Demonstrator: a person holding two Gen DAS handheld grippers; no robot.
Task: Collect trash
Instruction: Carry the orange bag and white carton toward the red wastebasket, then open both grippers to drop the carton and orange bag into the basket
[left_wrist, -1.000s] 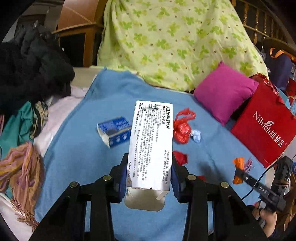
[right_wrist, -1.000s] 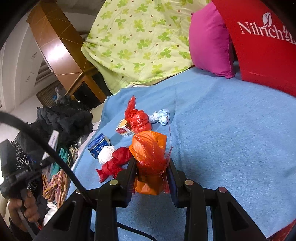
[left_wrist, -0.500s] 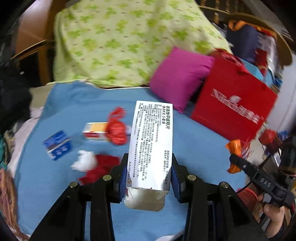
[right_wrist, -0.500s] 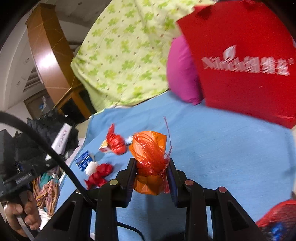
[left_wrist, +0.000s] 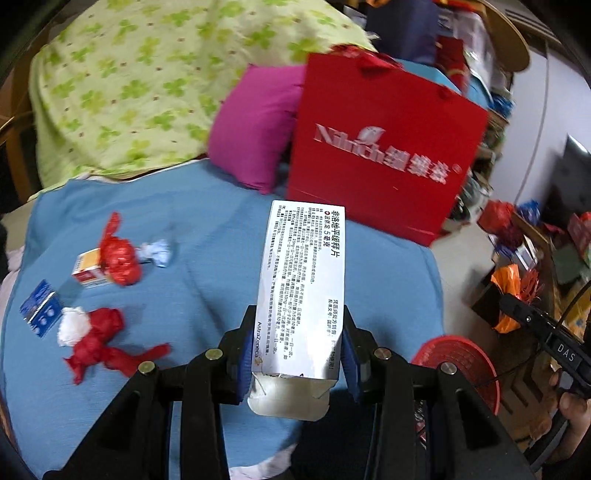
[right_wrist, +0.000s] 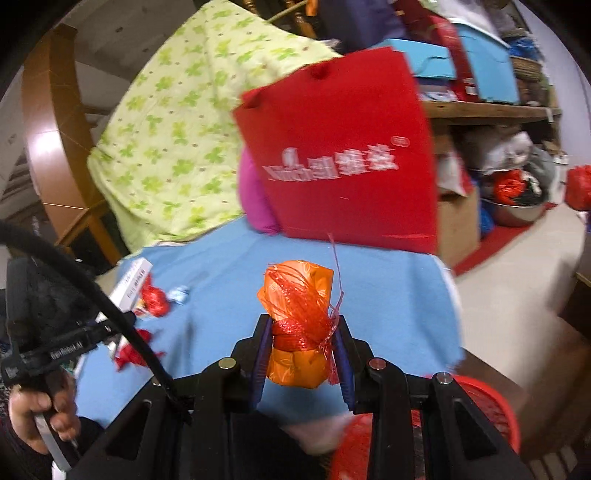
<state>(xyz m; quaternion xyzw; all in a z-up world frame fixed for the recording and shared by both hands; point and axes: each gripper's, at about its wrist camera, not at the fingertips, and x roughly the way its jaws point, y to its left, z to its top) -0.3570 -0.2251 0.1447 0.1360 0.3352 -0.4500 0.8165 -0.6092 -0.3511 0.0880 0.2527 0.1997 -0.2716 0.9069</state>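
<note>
Left hand-held gripper (left_wrist: 297, 350) is clamped on a silver medicine box (left_wrist: 303, 288), its blue pads pressing the box's long sides near the lower end; the box stands up through the centre of the left wrist frame, its bottom flap hanging open. Right hand-held gripper (right_wrist: 301, 350) grips an orange wrapper bundled in red netting (right_wrist: 297, 317) at its tied waist, at the centre of the right wrist frame.

Both are held over a bed with a blue blanket (left_wrist: 207, 229). On the blanket at the left of the left wrist frame lie a knotted red plastic bag (left_wrist: 118, 253) against a small yellow-and-white box (left_wrist: 86, 267), a crumpled pale blue wrapper (left_wrist: 159, 251) just beside the bag, a blue box (left_wrist: 40, 314) at the left edge, and below them a white wad (left_wrist: 74, 325) touching a twisted red wrapper (left_wrist: 107, 345).

A red woven basket (left_wrist: 458, 354) sits on the floor at the lower right, beside the bed's edge. A red paper bag (left_wrist: 384, 147) leans against a magenta cushion (left_wrist: 255, 125) in the upper half, with a green clover-print quilt (left_wrist: 122, 85) at the upper left.
</note>
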